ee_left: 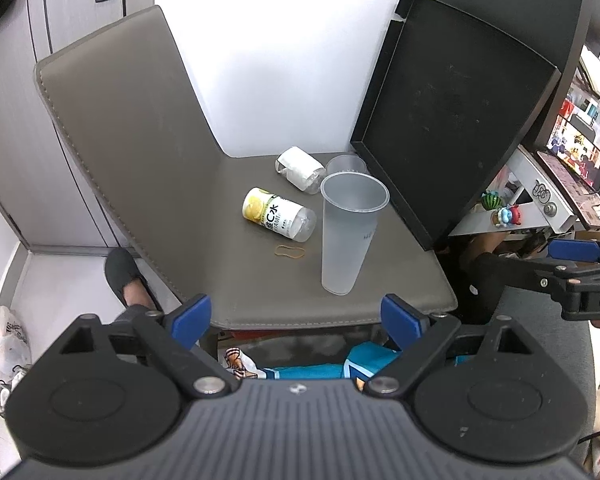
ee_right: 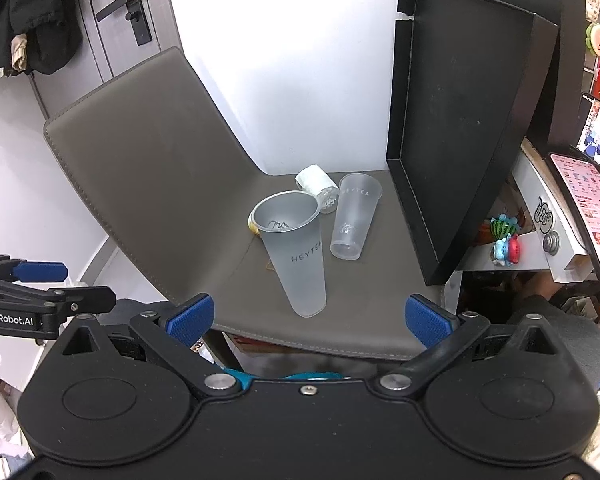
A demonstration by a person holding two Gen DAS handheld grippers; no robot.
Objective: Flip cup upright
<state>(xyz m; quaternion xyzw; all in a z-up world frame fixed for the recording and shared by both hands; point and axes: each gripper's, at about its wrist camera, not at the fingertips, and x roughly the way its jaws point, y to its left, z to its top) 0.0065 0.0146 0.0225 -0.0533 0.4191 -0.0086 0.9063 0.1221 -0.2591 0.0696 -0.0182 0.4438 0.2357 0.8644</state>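
On the grey chair seat [ee_left: 340, 280], going left to right, a yellow-labelled bottle [ee_left: 278, 217] lies on its side at about nine o'clock from the near cup [ee_left: 350, 236], a white-labelled bottle [ee_left: 300, 168] lies at eleven o'clock, and a rubber band [ee_left: 290, 252] sits just beside the cup's base. That cup stands mouth up, and the second cup [ee_right: 354, 216] behind it at about one o'clock stands upright too, so the flip looks done. The tall, light near cup could topple if a finger clips its rim or wall on any further reach, and it could knock over its close neighbour or roll into the bottles. The left gripper [ee_left: 296, 316] hovers level at the seat's front edge, fingers spread wide, holding nothing. The right gripper [ee_right: 308, 318] hovers likewise at six o'clock from the cups, spread and empty, well apart from both.
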